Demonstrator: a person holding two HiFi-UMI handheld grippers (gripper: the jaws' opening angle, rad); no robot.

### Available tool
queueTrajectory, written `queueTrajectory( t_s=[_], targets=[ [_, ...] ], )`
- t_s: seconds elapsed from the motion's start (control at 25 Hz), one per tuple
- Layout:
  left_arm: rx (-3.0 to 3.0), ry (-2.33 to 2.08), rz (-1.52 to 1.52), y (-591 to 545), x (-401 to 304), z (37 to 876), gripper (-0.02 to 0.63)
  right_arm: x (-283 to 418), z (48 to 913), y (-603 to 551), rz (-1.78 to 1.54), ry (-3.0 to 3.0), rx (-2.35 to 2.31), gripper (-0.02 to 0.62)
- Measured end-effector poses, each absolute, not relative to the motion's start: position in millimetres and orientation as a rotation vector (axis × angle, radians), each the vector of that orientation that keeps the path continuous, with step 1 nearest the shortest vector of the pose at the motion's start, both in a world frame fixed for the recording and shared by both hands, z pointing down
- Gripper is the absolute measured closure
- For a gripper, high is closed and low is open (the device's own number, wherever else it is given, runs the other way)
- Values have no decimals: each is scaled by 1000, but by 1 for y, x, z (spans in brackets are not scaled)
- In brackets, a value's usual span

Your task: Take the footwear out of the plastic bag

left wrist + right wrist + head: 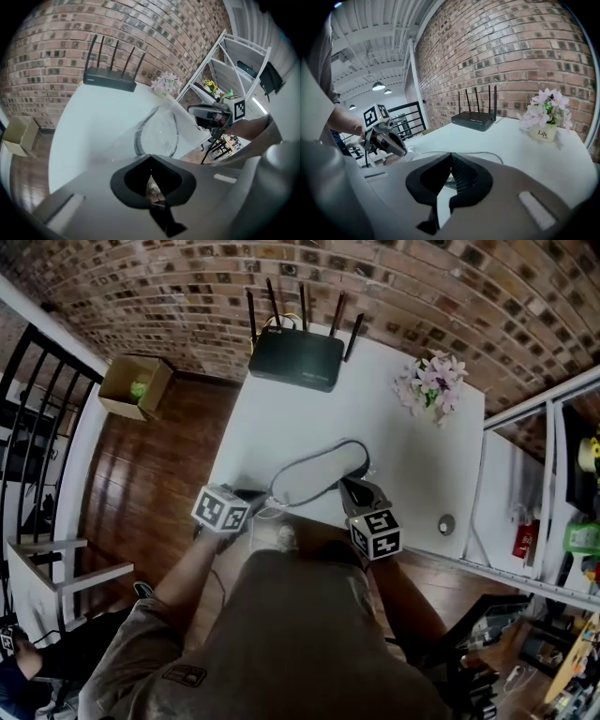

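A flat grey piece of footwear (317, 474) (157, 133) lies inside a clear plastic bag (272, 512) near the front edge of the white table (281, 418). My left gripper (253, 501) (151, 166) is shut at the bag's crumpled left end, with nothing showing between its jaws. My right gripper (352, 488) (451, 161) is shut too, its tips at the right edge of the footwear. In the right gripper view the left gripper (401, 149) sits just beyond the crinkled plastic. Whether either tip touches the bag I cannot tell.
A black router (296, 356) with several antennas stands at the table's back edge. A pot of pink flowers (431, 385) is at the back right, and a small round object (446, 523) at the front right. A metal shelf (562, 521) stands on the right. A cardboard box (136, 385) sits on the floor to the left.
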State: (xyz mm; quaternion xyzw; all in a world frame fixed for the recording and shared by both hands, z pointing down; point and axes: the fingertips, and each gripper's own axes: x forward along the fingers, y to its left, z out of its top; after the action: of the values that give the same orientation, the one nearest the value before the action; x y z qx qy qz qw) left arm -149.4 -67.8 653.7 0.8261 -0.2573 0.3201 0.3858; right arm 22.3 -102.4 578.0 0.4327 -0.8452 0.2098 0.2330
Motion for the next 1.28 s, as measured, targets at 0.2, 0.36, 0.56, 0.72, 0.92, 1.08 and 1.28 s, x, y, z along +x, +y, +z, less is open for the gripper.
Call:
queueTrajectory(
  t_s=[0.2, 0.36, 0.56, 0.72, 0.92, 1.08, 1.28],
  targets=[
    [2113, -711, 864, -97, -171, 654, 604, 23, 588, -115, 520, -2279, 1090, 581],
    [2130, -746, 932, -116, -177, 655, 604, 13, 599, -118, 389, -2251, 817, 424],
    [2133, -786, 970, -132, -177, 655, 604, -5, 616, -110, 168, -2188, 417, 336],
    [2134, -803, 989, -140, -174, 655, 604, -7, 634, -96, 93, -2103, 192, 328],
    [2147, -780, 981, -143, -161, 656, 604, 7, 649, -83, -61, -1984, 116, 415],
    [2155, -756, 959, -145, -150, 657, 604, 14, 646, -78, -103, -1979, 146, 483],
    [2177, -684, 927, -141, -138, 655, 603, 28, 641, -75, -103, -1989, 198, 512]
  ],
)
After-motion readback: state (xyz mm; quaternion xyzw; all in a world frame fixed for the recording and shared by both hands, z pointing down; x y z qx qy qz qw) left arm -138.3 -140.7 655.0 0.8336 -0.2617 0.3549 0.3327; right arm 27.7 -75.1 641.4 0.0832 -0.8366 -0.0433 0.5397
